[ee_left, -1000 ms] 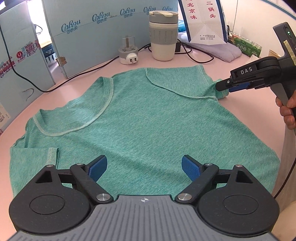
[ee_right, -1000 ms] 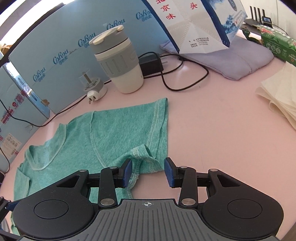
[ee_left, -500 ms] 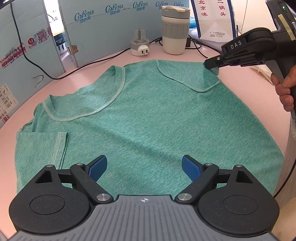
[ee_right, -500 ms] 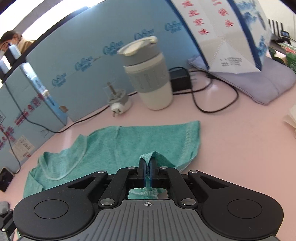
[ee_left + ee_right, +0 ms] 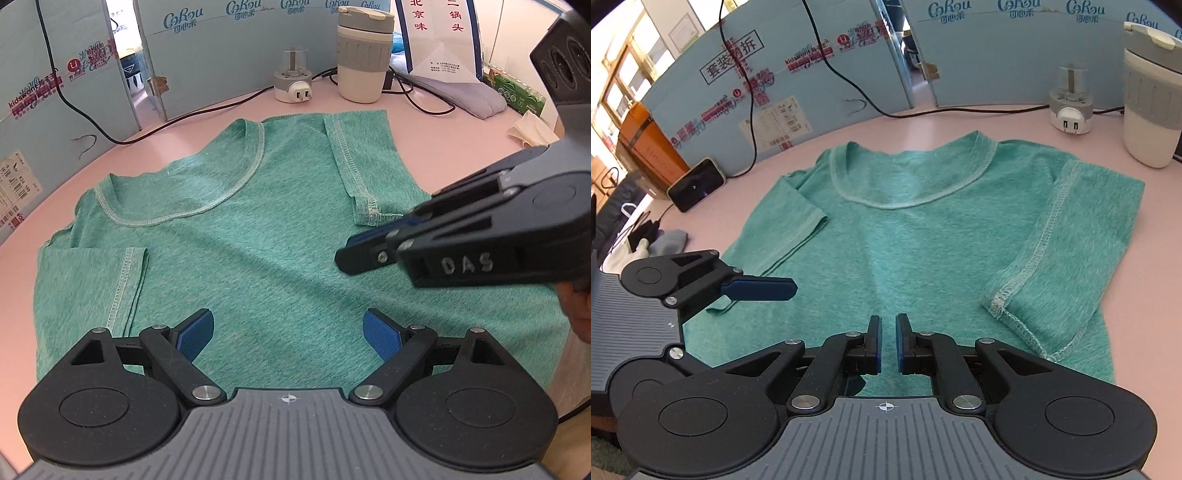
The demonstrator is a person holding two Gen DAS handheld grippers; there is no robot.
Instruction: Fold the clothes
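Shirt (image 5: pixel 258 236), desk (image 5: pixel 443 122): both sleeves folded in. Left gripper (image 5: pixel 286 334) wide open, empty. Right gripper (image 5: pixel 888 343) opening, empty. Risk: its fingers dragging the right sleeve (image 5: pixel 1071 258) open again.

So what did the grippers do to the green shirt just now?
The right hand-held gripper pinched the sleeve, folded it inward over the shirt and let go; its jaws are opening, with nothing between them. The left hand-held gripper stayed open, and the cup stayed put.

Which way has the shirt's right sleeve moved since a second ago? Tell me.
Yes. The sleeve now lies folded inward over the shirt, away from the table toward the collar.
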